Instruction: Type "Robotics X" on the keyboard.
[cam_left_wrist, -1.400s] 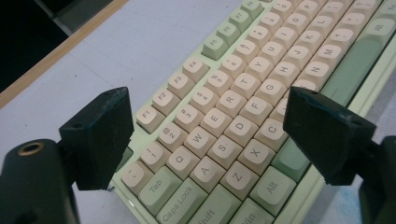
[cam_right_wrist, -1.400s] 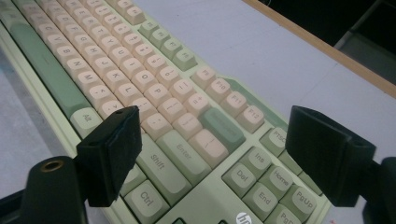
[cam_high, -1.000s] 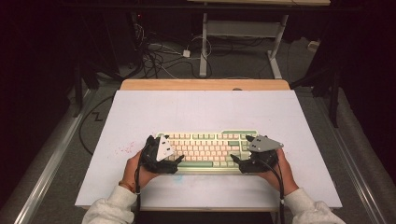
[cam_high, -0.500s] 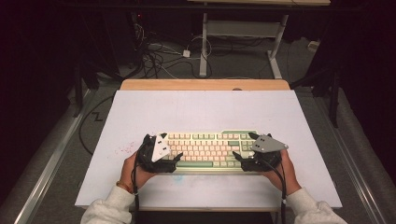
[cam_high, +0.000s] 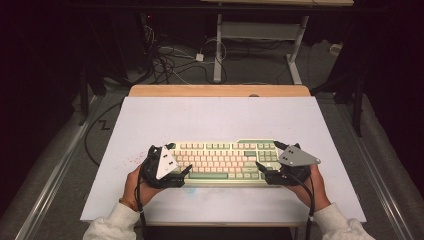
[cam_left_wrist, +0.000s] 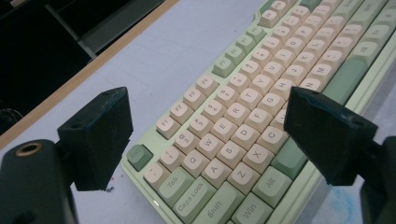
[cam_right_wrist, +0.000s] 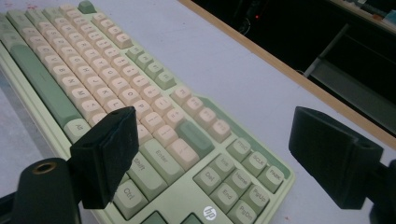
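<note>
Near edge, high view: two sleeved forearms enter from below, each hand holding a two-jaw gripper w/ grey three-cornered plate on top. Left gripper (cam_high: 181, 159) sits at the left end of the keyboard (cam_high: 225, 159); right gripper (cam_high: 267, 157) sits at its right end. Both approx. level w/ the keyboard's near rows.

Left gripper view: jaws stand wide apart, nothing clamped betw. them. One jaw is over the bare table beside the Esc/Tab corner, the other over the near edge by the Alt key; the keyboard's left end (cam_left_wrist: 219, 154) lies betw. them. Contact w/ the case: cannot tell.

Right gripper view: jaws likewise wide apart, holding nothing. One jaw is over the Shift/Ctrl area, the other over bare table off the far right corner; the keyboard's right end (cam_right_wrist: 187, 149), incl. Enter and nav. cluster, lies betw. them.

Keyboard: pale green case, cream and green keycaps, lying flat on the near half of the white table top (cam_high: 215, 120), long side parallel to the near edge, roughly centred left-right.

Farther: wooden strip (cam_high: 220, 90) along the table's far edge. Beyond it, dark floor w/ tangled cables (cam_high: 175, 60) and a white desk frame (cam_high: 260, 35).
</note>
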